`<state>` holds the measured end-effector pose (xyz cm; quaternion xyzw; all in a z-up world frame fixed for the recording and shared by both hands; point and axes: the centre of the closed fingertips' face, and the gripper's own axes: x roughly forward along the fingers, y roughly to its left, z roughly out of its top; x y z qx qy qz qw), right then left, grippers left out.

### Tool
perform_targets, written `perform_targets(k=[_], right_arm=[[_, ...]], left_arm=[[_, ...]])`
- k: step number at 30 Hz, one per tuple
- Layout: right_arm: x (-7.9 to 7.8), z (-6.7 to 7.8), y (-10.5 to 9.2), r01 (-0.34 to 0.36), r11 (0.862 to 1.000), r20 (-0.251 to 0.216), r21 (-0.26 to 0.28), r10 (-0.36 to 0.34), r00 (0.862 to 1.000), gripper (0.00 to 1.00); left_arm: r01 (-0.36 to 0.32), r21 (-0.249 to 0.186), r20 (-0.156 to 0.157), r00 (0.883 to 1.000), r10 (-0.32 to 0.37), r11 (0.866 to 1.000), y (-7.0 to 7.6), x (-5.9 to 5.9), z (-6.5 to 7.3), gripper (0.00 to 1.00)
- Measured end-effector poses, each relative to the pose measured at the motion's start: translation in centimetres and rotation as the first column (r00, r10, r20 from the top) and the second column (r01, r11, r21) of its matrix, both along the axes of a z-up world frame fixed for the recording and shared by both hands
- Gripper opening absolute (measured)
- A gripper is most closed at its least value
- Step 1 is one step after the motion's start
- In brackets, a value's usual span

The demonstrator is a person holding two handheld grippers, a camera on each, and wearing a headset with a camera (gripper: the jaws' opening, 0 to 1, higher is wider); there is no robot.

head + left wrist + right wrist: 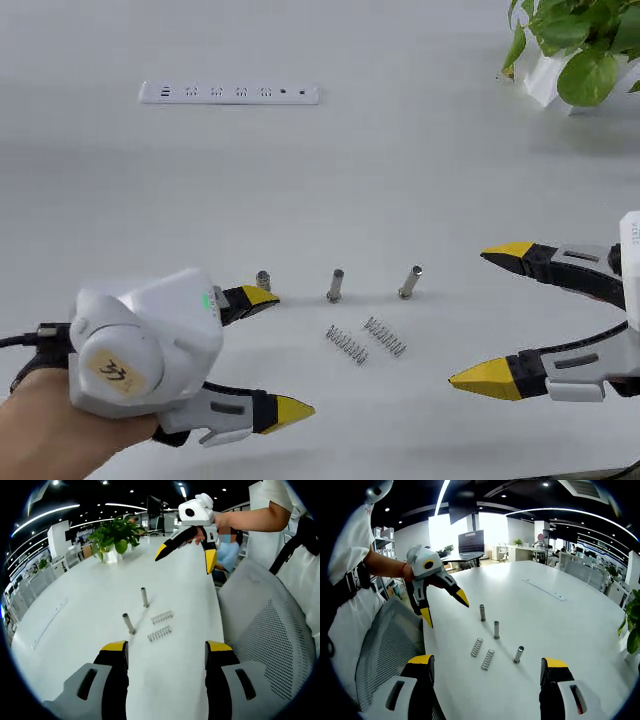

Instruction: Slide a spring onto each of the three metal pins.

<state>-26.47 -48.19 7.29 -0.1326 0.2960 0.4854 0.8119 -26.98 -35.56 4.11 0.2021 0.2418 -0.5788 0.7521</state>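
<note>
Pins, three of them, stand in a row on the white table. The left pin has a fitted spring round it, which is easy to see in the right gripper view. The middle pin and the right pin are bare. Two more springs lie flat on the table just in front of those two pins. The left loose spring and the right loose spring are side by side but not touching.

A hand holds the left hand-held gripper low on the left side. Its jaws are wide apart and have hold of nothing. One yellow tip is near the left pin. The right hand-held gripper is over on the right, apart from the pins. Its jaws are wide apart too, with nothing between them.

Far back on the table lies a white power strip. A green plant sits at the far right corner.
</note>
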Motion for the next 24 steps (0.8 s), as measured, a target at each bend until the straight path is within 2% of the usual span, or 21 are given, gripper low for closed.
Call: perform_targets(k=[1, 3, 5, 6, 7, 9, 11, 13, 14, 18, 19, 24], right_arm=[[-0.1, -0.1, -0.3, 0.010, 1.000, -0.004, 0.003, -0.010, 1.000, 0.87], [-0.2, -0.2, -0.6, 0.024, 1.000, -0.009, 0.005, -0.023, 1.000, 0.87], [-0.2, -0.3, -1.0, 0.037, 0.999, -0.006, 0.007, -0.037, 0.999, 0.86], [-0.3, -0.3, -1.2, 0.046, 0.999, -0.008, 0.011, -0.046, 0.999, 0.86], [-0.3, -0.4, -1.4, 0.055, 0.998, -0.011, 0.013, -0.054, 0.998, 0.86], [-0.5, -0.5, -1.6, 0.067, 0.998, -0.014, 0.015, -0.066, 0.998, 0.86], [-0.6, -0.7, -1.9, 0.078, 0.997, -0.014, 0.018, -0.078, 0.997, 0.86], [-0.7, -0.7, -2.2, 0.087, 0.996, -0.015, 0.020, -0.086, 0.996, 0.86], [-0.8, -0.8, -2.4, 0.094, 0.995, -0.017, 0.023, -0.093, 0.996, 0.86], [-1.1, -1.2, -3.0, 0.110, 0.994, -0.028, 0.020, -0.109, 0.994, 0.85], [-1.3, -1.3, -3.1, 0.114, 0.993, -0.030, 0.020, -0.113, 0.993, 0.85], [-1.5, -1.4, -3.4, 0.137, 0.990, -0.033, 0.034, -0.135, 0.990, 0.85]], left_arm=[[0.016, 0.017, 0.010, 1.000, -0.016, 1.000, -0.4, 0.2, -0.4, 0.57], [0.021, 0.033, 0.005, 1.000, -0.021, 0.999, -1.0, 0.4, -1.0, 0.52], [0.040, 0.049, 0.013, 0.999, -0.041, 0.998, -1.8, 0.8, -1.7, 0.51], [0.048, 0.081, 0.017, 0.999, -0.049, 0.996, -2.0, 1.0, -2.2, 0.49], [0.060, 0.090, 0.026, 0.998, -0.062, 0.994, -2.3, 1.1, -2.4, 0.47], [0.073, 0.101, 0.022, 0.997, -0.076, 0.992, -2.9, 1.3, -3.0, 0.45], [0.095, 0.148, 0.036, 0.994, -0.101, 0.984, -3.1, 1.5, -3.8, 0.41], [0.101, 0.174, 0.033, 0.994, -0.108, 0.980, -3.4, 1.5, -4.4, 0.40], [0.111, 0.186, 0.043, 0.992, -0.121, 0.976, -3.6, 1.6, -4.6, 0.40], [0.129, 0.228, 0.050, 0.988, -0.144, 0.965, -4.1, 1.8, -5.4, 0.38], [0.134, 0.245, 0.049, 0.987, -0.150, 0.960, -4.2, 1.9, -5.8, 0.37], [0.142, 0.256, 0.020, 0.988, -0.152, 0.956, -4.6, 1.9, -6.4, 0.36]])
